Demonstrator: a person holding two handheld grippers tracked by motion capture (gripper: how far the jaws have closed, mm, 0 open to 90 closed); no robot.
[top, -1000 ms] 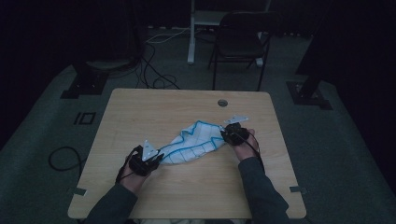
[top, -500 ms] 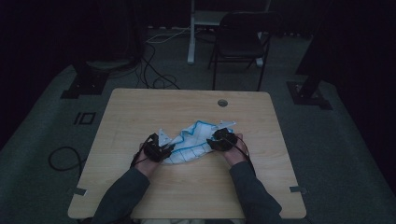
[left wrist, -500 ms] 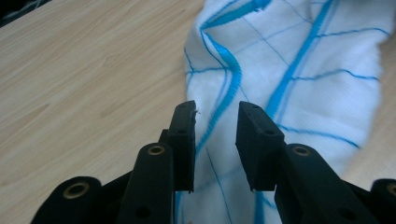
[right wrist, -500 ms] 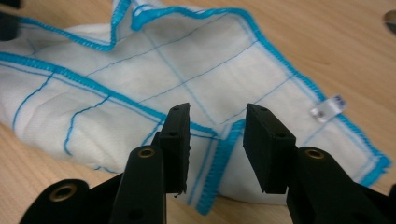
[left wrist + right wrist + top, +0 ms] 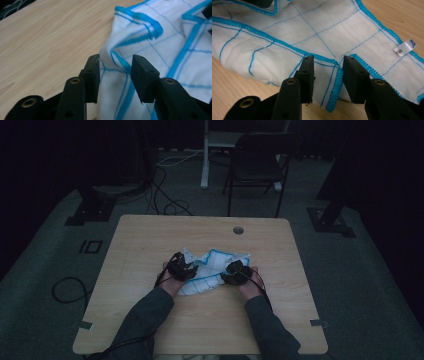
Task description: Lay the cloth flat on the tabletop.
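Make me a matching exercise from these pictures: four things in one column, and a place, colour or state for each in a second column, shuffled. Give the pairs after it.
Things:
1. cloth
2. label
3. chair
4. left tool

Descriptions:
A. stands on the floor beyond the table
B. small white tag at the cloth's blue hem
C. white with blue lines, rumpled on the table
D. jaws apart, a fold of cloth between them

Pairs: 1-C, 2-B, 3-A, 4-D

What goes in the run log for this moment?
cloth bunched mid-table | left gripper opening, cloth between jaws | right gripper open over hem
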